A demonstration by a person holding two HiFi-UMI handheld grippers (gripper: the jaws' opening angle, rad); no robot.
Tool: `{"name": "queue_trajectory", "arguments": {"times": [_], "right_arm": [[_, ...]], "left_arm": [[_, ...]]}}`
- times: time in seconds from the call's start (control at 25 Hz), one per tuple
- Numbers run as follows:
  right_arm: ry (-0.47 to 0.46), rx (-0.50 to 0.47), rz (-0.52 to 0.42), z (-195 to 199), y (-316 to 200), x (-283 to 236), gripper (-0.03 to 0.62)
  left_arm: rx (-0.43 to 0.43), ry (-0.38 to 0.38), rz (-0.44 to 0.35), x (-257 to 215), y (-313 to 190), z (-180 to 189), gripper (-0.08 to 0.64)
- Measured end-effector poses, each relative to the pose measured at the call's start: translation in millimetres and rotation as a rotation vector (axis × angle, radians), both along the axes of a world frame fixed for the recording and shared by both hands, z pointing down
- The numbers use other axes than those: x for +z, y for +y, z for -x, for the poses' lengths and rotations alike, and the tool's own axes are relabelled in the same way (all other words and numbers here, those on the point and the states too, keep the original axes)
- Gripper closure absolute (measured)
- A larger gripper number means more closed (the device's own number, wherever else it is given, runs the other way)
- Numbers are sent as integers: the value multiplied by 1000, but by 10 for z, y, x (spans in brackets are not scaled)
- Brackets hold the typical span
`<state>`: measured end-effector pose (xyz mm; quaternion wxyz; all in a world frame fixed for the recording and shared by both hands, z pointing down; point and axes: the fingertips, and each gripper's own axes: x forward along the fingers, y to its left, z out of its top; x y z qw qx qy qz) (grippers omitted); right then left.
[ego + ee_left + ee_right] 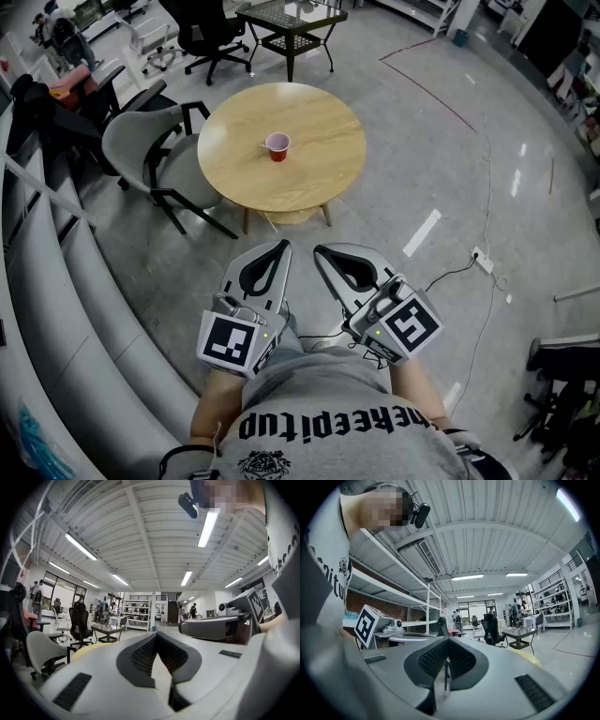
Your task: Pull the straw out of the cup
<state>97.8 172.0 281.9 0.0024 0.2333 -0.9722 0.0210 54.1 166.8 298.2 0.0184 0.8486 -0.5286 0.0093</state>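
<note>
Left gripper (280, 246): I hold it low, close in front of my body. In the left gripper view its jaws meet at the tips, with nothing between them.
Right gripper (320, 251): it sits just beside the left one, the two tips near each other and angled slightly inward. In the right gripper view its jaws are also pressed together and hold nothing.
Cup (277, 146): red with a pale inside, upright near the middle of the round wooden table (319, 178).
Straw: a thin pale mark shows at the cup's left rim, but it is too small in the head view for me to be sure of it.
Cup relative to my grippers: well apart from both, ahead of me across a stretch of bare floor (422, 169). The near edge of the table lies between the cup and my jaw tips. Neither gripper view shows the cup.
Around the table: a grey chair (141, 141) is at its left side, and a dark glass-topped side table (291, 23) stands beyond it.
</note>
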Motion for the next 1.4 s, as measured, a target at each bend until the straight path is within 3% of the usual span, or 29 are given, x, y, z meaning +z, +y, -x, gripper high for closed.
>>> {"name": "queue_trajectory", "arguments": {"times": [0.72, 1.4], "right_arm": [[1, 2, 23, 225, -215, 20, 581], [-9, 33, 77, 564, -895, 172, 580]], "left_arm": [[0, 8, 16, 7, -220, 229, 537], [30, -3, 43, 148, -907, 554, 537]]}}
